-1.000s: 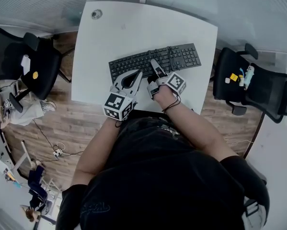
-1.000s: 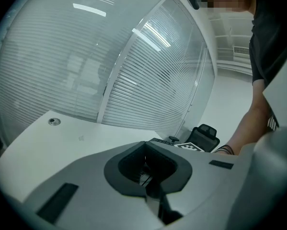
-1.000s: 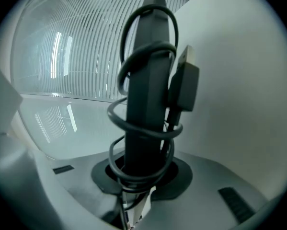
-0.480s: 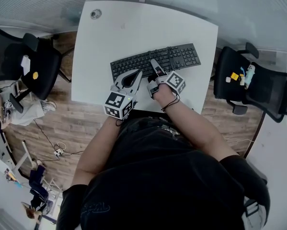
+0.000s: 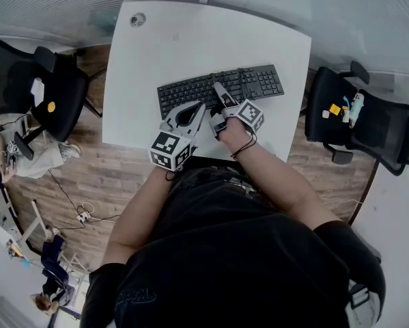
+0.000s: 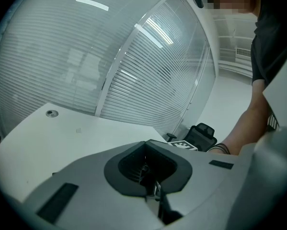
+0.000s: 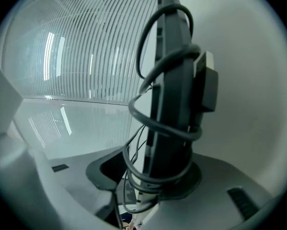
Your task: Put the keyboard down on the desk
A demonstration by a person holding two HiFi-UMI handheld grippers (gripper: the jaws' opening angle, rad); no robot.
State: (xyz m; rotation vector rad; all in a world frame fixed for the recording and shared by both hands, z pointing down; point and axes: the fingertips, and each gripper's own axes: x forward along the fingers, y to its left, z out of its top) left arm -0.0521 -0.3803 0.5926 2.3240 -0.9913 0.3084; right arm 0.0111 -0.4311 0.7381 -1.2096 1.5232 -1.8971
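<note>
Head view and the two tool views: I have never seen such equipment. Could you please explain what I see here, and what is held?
There is no robot here: a person holds a two-jaw tool in each hand. The head view comes from a camera on the person's head, looking down. Each other view comes from a camera riding on one tool. On the white desk lies a black keyboard. The right tool has the keyboard, with its cable wound round it, between its jaws, which are opening. The left tool is shut and empty.
</note>
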